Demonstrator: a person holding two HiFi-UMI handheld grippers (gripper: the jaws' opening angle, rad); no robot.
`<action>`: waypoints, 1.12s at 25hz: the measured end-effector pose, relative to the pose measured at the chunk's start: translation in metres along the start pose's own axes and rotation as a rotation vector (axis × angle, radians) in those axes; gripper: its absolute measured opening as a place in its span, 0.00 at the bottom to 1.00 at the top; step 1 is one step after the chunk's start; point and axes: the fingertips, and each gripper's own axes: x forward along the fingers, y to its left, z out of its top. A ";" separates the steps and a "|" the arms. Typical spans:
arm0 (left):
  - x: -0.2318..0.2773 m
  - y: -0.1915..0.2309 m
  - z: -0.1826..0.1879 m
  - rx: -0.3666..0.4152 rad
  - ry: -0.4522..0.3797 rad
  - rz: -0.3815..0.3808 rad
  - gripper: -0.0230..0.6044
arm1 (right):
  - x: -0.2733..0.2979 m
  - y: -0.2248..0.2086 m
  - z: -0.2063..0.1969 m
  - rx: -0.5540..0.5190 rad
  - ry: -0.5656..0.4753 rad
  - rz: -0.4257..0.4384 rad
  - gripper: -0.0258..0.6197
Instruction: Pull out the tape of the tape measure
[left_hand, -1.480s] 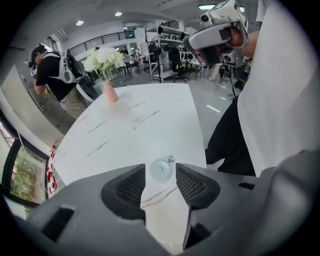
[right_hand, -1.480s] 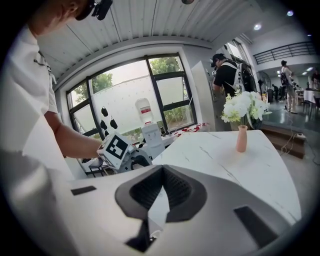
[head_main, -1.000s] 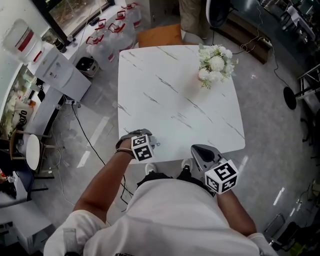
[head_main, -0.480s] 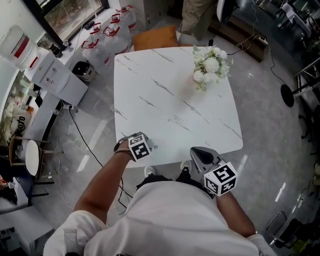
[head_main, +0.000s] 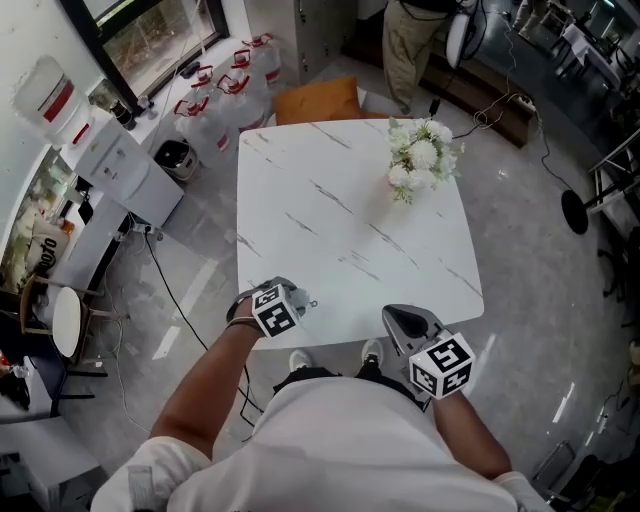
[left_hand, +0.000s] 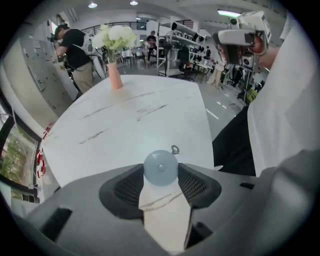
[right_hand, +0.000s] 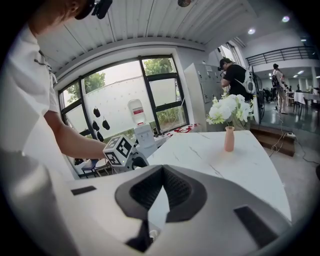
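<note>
Marble table (head_main: 330, 210), near edge: round tape measure (left_hand: 160, 164) clamped in left gripper (left_hand: 160, 172), its pull ring (left_hand: 175, 149) facing the closed, empty right gripper (head_main: 405, 320) nearby.

The white, grey-veined marble worktop (head_main: 330, 230) carries a slim pink vase of white flowers (head_main: 420, 160), upright near the far corner, well apart from the left hand-held gripper (head_main: 292, 297) at the near edge.

A white marble table (head_main: 330, 230) bears a vase of white flowers (head_main: 420, 160); water jugs (head_main: 225, 85) stand on the floor beyond
</note>
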 end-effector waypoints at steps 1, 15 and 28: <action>-0.011 0.002 0.005 -0.018 -0.035 0.023 0.39 | 0.001 0.000 0.003 -0.006 -0.004 0.003 0.05; -0.165 0.001 0.067 -0.152 -0.448 0.297 0.39 | 0.007 0.013 0.110 -0.131 -0.186 0.086 0.05; -0.278 -0.013 0.116 -0.072 -0.643 0.499 0.39 | -0.015 0.023 0.173 -0.140 -0.366 0.124 0.05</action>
